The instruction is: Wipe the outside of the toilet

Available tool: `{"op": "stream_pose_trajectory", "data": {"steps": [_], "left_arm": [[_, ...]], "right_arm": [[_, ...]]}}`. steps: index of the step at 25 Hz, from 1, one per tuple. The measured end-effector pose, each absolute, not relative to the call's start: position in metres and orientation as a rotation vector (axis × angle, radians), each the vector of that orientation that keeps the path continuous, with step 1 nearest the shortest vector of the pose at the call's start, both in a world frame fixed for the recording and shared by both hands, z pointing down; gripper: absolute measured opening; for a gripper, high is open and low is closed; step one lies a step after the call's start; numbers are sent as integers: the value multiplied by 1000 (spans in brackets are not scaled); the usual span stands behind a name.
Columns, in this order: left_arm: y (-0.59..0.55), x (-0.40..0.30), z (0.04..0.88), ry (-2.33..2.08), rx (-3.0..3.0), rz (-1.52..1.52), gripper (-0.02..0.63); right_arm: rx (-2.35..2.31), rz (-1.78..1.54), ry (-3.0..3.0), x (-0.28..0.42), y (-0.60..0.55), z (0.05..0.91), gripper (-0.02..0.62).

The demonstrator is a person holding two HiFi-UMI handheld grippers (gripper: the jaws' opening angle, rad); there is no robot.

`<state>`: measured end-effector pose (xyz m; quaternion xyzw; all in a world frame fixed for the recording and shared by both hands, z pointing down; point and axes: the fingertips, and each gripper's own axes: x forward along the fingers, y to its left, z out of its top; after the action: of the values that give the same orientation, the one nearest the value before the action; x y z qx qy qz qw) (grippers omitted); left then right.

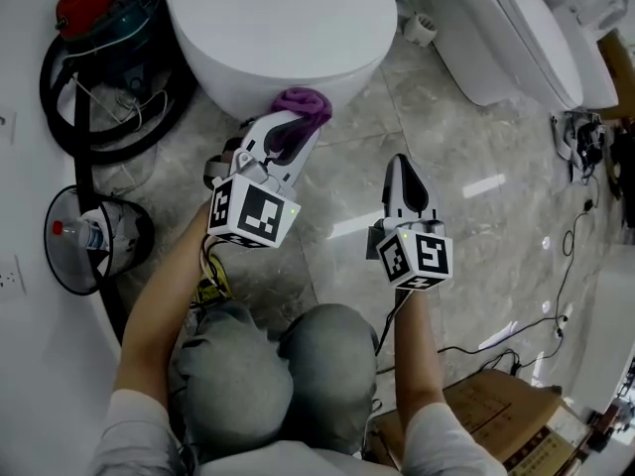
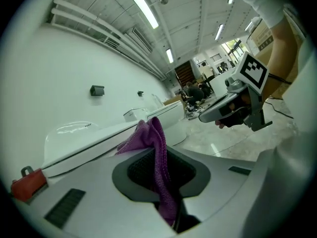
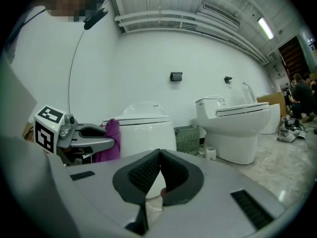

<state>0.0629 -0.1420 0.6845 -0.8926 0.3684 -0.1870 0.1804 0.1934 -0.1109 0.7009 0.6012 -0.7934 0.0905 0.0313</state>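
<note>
A white toilet [image 1: 278,28] with its lid down stands at the top of the head view. My left gripper [image 1: 294,132] is shut on a purple cloth [image 1: 303,107], held just off the bowl's front lower side. The cloth [image 2: 156,152] bunches up out of the jaws in the left gripper view. My right gripper [image 1: 405,172] hangs over the floor to the right of the toilet, jaws shut with nothing between them. In the right gripper view the toilet [image 3: 143,125] stands ahead, with the left gripper [image 3: 99,138] and the cloth [image 3: 111,143] at its left.
A second white toilet [image 1: 526,28] stands at the top right. A red vacuum with black hose [image 1: 104,28] sits left of the toilet, and a bin with a bottle [image 1: 94,238] below it. Cables [image 1: 571,256] trail at right. A cardboard box [image 1: 506,410] lies near my knees.
</note>
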Motion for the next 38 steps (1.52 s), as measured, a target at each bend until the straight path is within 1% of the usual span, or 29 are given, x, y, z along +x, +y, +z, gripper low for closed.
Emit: {"op": "stream_pose_trajectory", "data": {"steps": [6, 10, 13, 20, 24, 27, 31, 38], "left_arm": [[-118, 96, 682, 895, -2579, -474, 67], [-99, 80, 696, 838, -2614, -492, 67], [-93, 37, 710, 911, -2602, -542, 67], [-124, -106, 742, 1329, -2517, -714, 67], [-153, -171, 750, 1613, -2466, -702, 67], [-176, -201, 755, 1803, -2379, -690, 67], [-205, -201, 765, 1935, -2348, -629, 67], [-210, -138, 786, 1781, -2478, -619, 67]], "right_arm": [[1860, 269, -2420, 200, -106, 701, 8], [1844, 268, -2424, 191, -108, 706, 8], [1826, 278, -2443, 177, -111, 710, 8], [1780, 309, -2476, 147, -124, 725, 8], [1798, 329, -2469, 147, -132, 729, 8], [1806, 333, -2453, 152, -135, 731, 8], [1825, 330, -2417, 166, -139, 734, 8], [1855, 321, -2383, 180, -138, 740, 8]]}}
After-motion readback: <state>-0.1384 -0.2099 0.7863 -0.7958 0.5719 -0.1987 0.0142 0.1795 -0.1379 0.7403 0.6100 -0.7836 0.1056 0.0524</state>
